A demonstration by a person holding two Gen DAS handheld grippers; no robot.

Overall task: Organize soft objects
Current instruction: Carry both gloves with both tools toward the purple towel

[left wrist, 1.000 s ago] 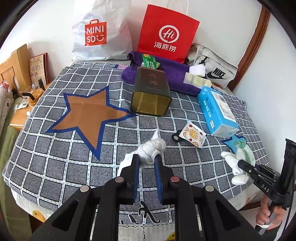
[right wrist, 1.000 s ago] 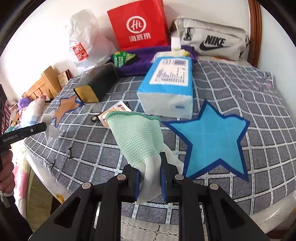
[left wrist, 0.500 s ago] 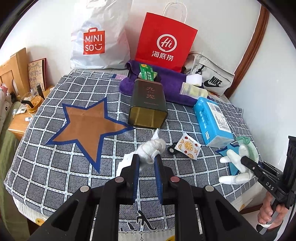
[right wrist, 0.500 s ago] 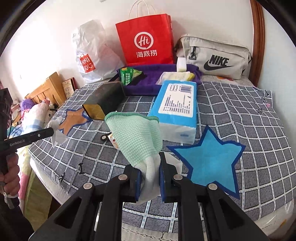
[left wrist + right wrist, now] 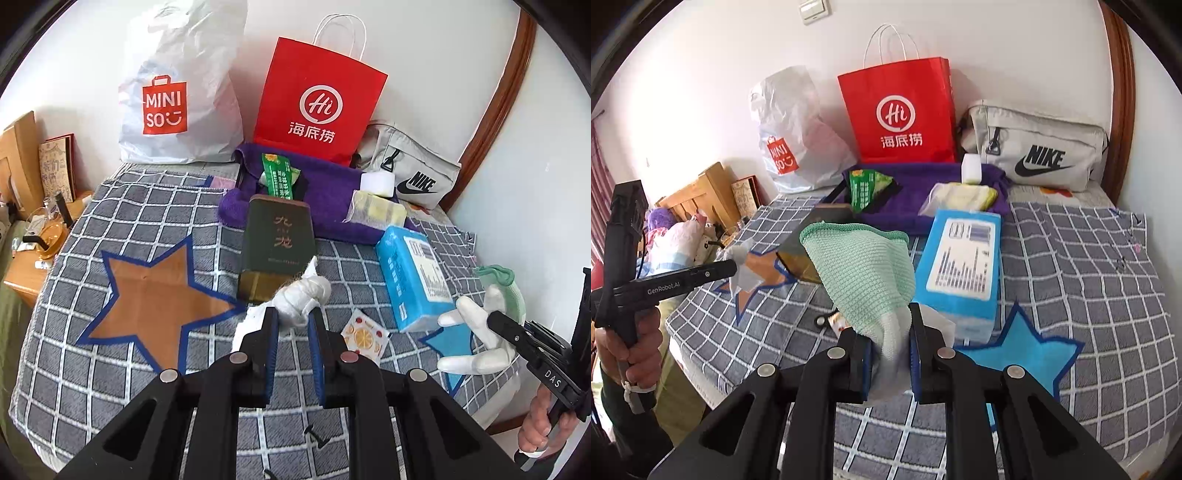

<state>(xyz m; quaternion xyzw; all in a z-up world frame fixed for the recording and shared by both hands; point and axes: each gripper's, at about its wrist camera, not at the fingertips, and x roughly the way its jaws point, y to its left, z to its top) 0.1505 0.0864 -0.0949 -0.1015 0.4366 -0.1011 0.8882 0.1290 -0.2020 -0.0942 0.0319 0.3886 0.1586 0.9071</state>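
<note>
My left gripper (image 5: 292, 320) is shut on a knotted white cloth (image 5: 303, 297) and holds it above the checkered bed cover (image 5: 110, 369), to the right of the brown star patch (image 5: 159, 299). The cloth also shows in the right wrist view (image 5: 742, 271). My right gripper (image 5: 891, 332) is shut on a green and white work glove (image 5: 864, 269), held up above the blue star patch (image 5: 1019, 354). The glove also shows at the right of the left wrist view (image 5: 480, 325).
A dark green tin (image 5: 277, 251) lies mid-bed, a blue tissue pack (image 5: 413, 280) to its right, and an orange-print packet (image 5: 364, 334) in front. A purple towel (image 5: 325, 192) with small items, a red paper bag (image 5: 317, 103), a white Miniso bag (image 5: 177, 99) and a Nike pouch (image 5: 413, 173) line the back wall.
Both grippers have risen and pulled back from the bed, each keeping its hold. The glove is now higher above the blue star, the white cloth higher over the cover.
</note>
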